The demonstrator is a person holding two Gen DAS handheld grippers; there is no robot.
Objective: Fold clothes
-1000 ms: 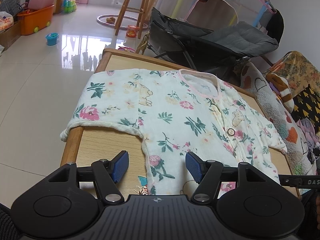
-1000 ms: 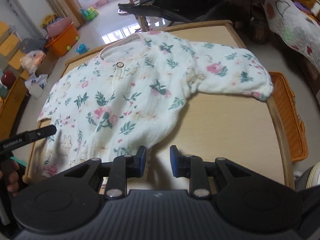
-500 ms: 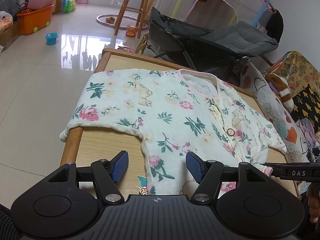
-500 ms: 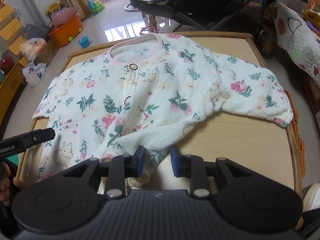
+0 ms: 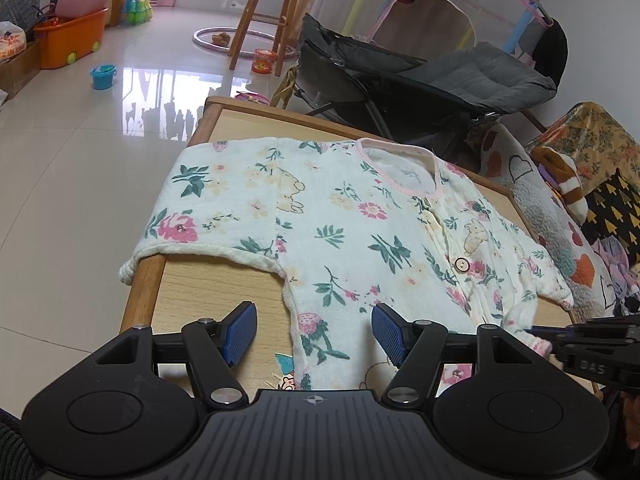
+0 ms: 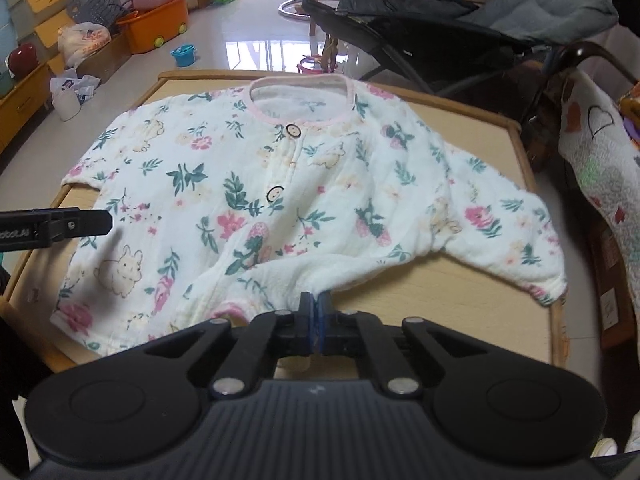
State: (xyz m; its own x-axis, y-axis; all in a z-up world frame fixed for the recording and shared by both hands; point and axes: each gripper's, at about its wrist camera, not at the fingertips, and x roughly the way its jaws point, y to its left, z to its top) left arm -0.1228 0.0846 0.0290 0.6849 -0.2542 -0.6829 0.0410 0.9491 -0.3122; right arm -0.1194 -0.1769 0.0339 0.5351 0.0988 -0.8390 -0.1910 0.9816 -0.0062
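A white floral baby top (image 5: 360,232) with a pink collar lies spread front-up on the wooden table (image 5: 208,288), its left sleeve draped over the table's edge. My left gripper (image 5: 314,334) hovers open over the near hem, with the garment's side edge between its blue pads (image 5: 240,332) and no contact. In the right wrist view the same top (image 6: 280,184) fills the table (image 6: 460,292). My right gripper (image 6: 316,308) is shut, pinching the near hem just below the right sleeve. Its black tip (image 5: 536,330) also shows at the hem corner in the left wrist view.
A dark stroller (image 5: 420,76) stands just behind the table. A sofa with patterned blankets (image 5: 540,200) runs along the right side. On the tiled floor to the left are an orange bin (image 5: 68,40), a blue bucket (image 5: 103,76) and a wooden stool (image 5: 264,8).
My right gripper swung along the table's near edge to the hem and its jaws closed on the cloth. It came into the left wrist view from the right. The left gripper stayed still.
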